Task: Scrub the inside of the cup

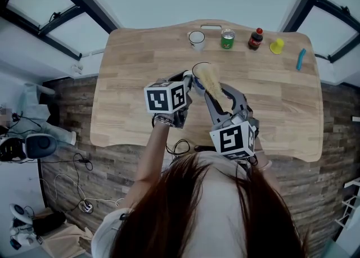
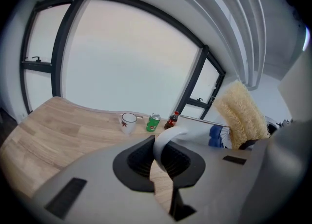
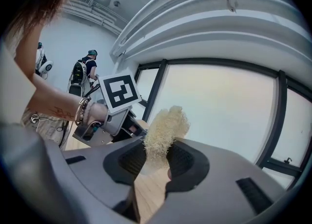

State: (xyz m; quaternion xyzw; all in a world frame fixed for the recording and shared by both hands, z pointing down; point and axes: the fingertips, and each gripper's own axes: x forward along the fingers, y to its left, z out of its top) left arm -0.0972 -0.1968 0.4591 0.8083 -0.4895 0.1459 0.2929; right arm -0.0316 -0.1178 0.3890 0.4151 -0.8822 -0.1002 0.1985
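In the head view I hold a white cup (image 1: 198, 80) with blue print above the table's middle. My left gripper (image 1: 189, 84) is shut on its handle. The left gripper view shows that curved white handle (image 2: 167, 142) pinched between the jaws of the left gripper (image 2: 163, 158), with the cup's body (image 2: 207, 129) to the right. My right gripper (image 1: 223, 101) is shut on a pale straw-coloured loofah scrubber (image 1: 211, 82), whose tip lies at the cup's mouth. In the right gripper view the scrubber (image 3: 164, 130) sticks up out of the right gripper (image 3: 156, 162).
Along the far edge of the wooden table (image 1: 129, 99) stand a white mug (image 1: 197, 39), a green can (image 1: 227, 39), a dark cola bottle (image 1: 256, 39) and a small yellow thing (image 1: 277, 46). A blue tool (image 1: 301, 59) lies at the right. Robots and cables sit on the floor (image 1: 34, 144) at the left.
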